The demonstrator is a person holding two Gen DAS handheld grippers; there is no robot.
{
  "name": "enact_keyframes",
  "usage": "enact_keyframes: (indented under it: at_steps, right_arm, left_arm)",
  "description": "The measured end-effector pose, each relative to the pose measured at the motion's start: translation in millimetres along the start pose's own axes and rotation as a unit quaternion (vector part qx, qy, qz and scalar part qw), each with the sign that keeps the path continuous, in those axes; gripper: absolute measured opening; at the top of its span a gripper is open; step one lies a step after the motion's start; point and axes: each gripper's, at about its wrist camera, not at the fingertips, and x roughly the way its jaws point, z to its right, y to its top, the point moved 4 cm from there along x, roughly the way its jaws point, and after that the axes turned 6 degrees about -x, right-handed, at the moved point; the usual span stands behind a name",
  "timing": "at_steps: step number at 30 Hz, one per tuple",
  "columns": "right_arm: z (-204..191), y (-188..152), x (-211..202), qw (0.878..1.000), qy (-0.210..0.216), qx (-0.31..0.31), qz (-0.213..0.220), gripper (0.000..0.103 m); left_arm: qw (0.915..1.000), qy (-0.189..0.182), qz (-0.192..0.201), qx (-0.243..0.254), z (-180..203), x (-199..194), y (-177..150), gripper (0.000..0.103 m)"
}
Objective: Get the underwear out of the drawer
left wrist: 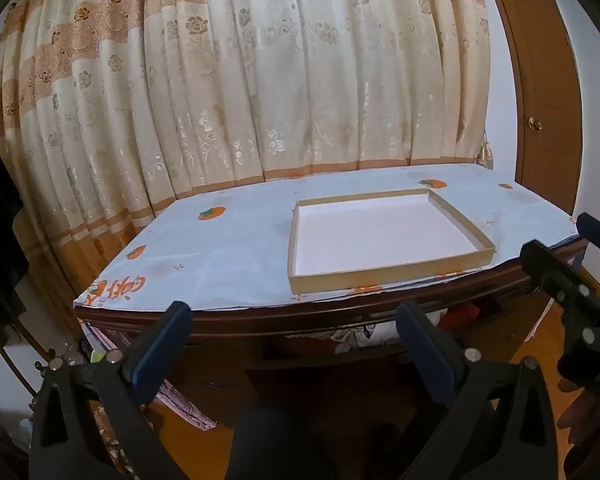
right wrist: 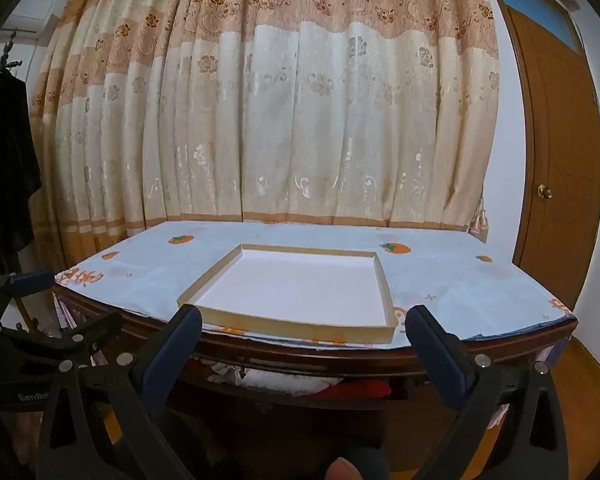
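A dark wooden drawer [left wrist: 340, 350] [right wrist: 300, 394] under the tabletop stands partly open. White clothing [left wrist: 354, 336] [right wrist: 292, 382] and a red garment [left wrist: 462, 314] [right wrist: 370, 388] lie inside it. My left gripper [left wrist: 294, 316] is open and empty, held in front of the drawer. My right gripper [right wrist: 304, 318] is open and empty, in front of the table's edge just above the drawer. The right gripper also shows at the right of the left wrist view [left wrist: 568, 276]. The left gripper shows at the left of the right wrist view [right wrist: 24, 304].
A shallow cardboard tray [left wrist: 384, 278] [right wrist: 296, 326] with a white bottom sits on the table [left wrist: 220, 248] [right wrist: 460, 280], which has a persimmon-print cloth. A floral curtain [left wrist: 260, 80] hangs behind. A wooden door [right wrist: 556, 160] stands at the right. Dark clothes [right wrist: 4, 160] hang at the left.
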Motion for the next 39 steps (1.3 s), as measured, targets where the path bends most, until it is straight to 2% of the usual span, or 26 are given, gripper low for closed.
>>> enact_keyframes:
  at_steps: [6, 39]
  right_arm:
    - [0.9, 1.7, -4.5, 1.000, -0.003, 0.003, 0.017, 0.103]
    - [5.4, -4.3, 10.7, 1.000, -0.006, 0.000, -0.003, 0.103]
  left_arm:
    - [1.0000, -0.002, -0.002, -0.002, -0.6, 1.1, 1.0, 0.103]
    - [0.9999, -0.007, -0.009, -0.008, 5.0, 14.0, -9.9, 0.103]
